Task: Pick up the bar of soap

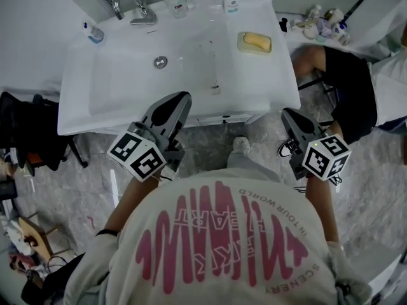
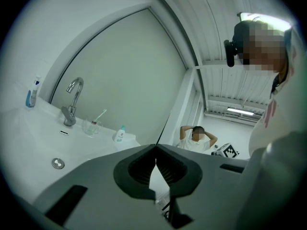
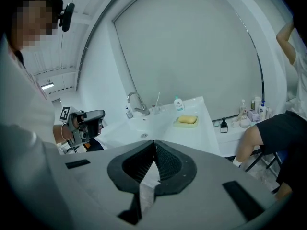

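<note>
A yellow bar of soap (image 1: 257, 40) lies in a pale dish (image 1: 243, 47) on the back right of the white sink (image 1: 127, 88). The right gripper view shows the soap (image 3: 187, 120) well ahead. My left gripper (image 1: 181, 98) is over the sink's front edge, shut and empty, its tips (image 2: 156, 147) meeting. My right gripper (image 1: 287, 114) is off the sink's front right corner, above the floor, also shut with nothing between its jaws (image 3: 154, 143). Both are far from the soap.
At the sink's back stand a faucet (image 1: 130, 2), a glass with a toothbrush (image 1: 181, 5) and a small bottle (image 1: 231, 2). A drain (image 1: 160, 61) is mid-basin. A person sits at the right (image 1: 346, 81) beside a ledge of bottles (image 1: 324, 24).
</note>
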The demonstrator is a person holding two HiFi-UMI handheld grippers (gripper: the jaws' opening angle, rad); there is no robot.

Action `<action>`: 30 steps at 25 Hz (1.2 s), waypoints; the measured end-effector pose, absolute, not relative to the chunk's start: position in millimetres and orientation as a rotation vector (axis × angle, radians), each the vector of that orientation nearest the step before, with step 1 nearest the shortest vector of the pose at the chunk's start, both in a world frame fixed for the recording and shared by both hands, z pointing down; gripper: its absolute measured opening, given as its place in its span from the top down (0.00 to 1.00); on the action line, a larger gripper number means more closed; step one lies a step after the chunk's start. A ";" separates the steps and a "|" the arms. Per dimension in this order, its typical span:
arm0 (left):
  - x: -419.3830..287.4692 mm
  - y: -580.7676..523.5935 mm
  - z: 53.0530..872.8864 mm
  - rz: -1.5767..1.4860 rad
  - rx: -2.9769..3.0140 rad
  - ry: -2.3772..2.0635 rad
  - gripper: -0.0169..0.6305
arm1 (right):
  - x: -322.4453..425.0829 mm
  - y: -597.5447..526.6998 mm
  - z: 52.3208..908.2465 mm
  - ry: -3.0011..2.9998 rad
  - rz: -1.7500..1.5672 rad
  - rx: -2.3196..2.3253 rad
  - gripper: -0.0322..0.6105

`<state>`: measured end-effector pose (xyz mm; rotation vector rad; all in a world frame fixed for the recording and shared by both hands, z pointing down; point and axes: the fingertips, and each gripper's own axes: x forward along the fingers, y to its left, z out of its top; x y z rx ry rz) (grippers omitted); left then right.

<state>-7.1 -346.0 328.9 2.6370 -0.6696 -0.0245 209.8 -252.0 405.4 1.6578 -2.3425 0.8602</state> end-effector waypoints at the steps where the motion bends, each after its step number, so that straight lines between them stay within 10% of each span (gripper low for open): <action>1: -2.4 -351.6 329.9 -0.021 2.634 -0.679 0.96 | 216.0 -260.3 406.3 -2.350 0.859 1.648 0.93; 17: 19.1 -421.2 344.8 -0.023 2.506 -0.954 0.96 | 267.9 -399.1 396.4 -2.477 0.643 1.468 0.91; 30: 0.7 -443.2 357.4 -0.037 2.402 -1.180 0.96 | 254.3 -492.2 452.3 -2.320 0.483 0.999 0.55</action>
